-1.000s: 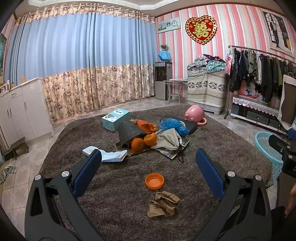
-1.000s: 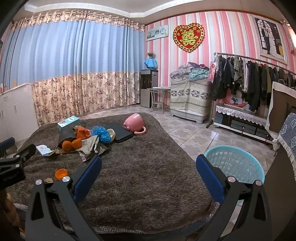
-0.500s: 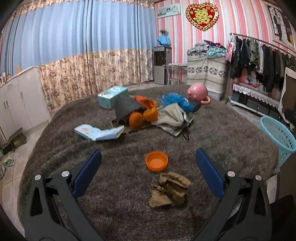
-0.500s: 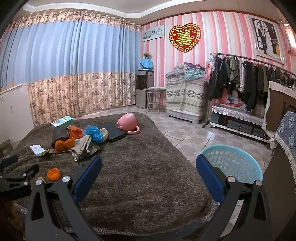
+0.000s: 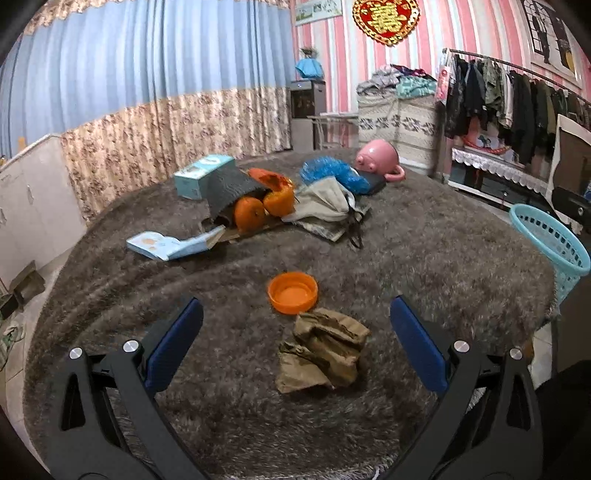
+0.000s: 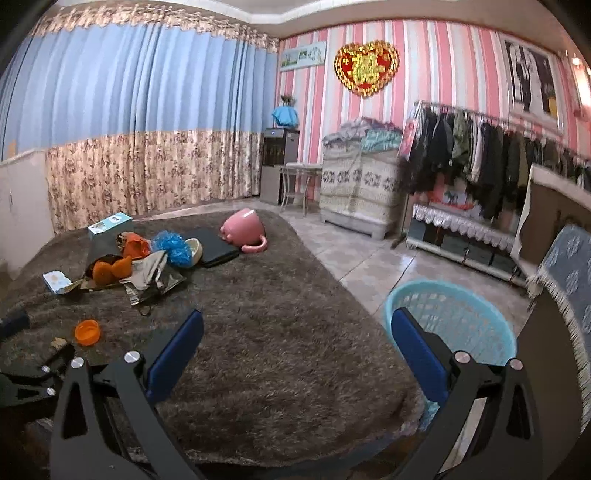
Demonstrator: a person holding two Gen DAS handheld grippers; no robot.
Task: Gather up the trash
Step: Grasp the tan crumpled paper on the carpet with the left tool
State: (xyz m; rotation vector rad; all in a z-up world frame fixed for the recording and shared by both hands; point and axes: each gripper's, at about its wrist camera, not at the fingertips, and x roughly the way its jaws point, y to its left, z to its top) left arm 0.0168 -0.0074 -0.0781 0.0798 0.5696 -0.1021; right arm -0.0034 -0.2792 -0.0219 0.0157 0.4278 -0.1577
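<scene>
Across the middle of the room lies a shaggy grey-brown rug, with pale tiled floor around it. Blue curtains with a flowered lower band cover the far wall; the adjoining wall is striped pink and white and carries a red heart plaque. Beneath it stand a clothes rack, a covered pile of bedding and a dark dispenser.

Nearest the left gripper, crumpled brown paper lies on the rug between its blue fingers, which stand wide apart and hold nothing. An orange lid sits just beyond the paper, nearly touching it. Farther back is a heap: two oranges, a dark mat, a teal box, a beige cloth, a blue scrubber and a tipped pink cup. A flattened light-blue carton lies left of the heap.

The right gripper hangs over bare rug, its fingers also spread wide and empty. A turquoise basket stands on the tiles just off the rug's right edge, partly behind the right finger. From the right wrist view the left gripper shows at the lower left edge, beside the lid.
</scene>
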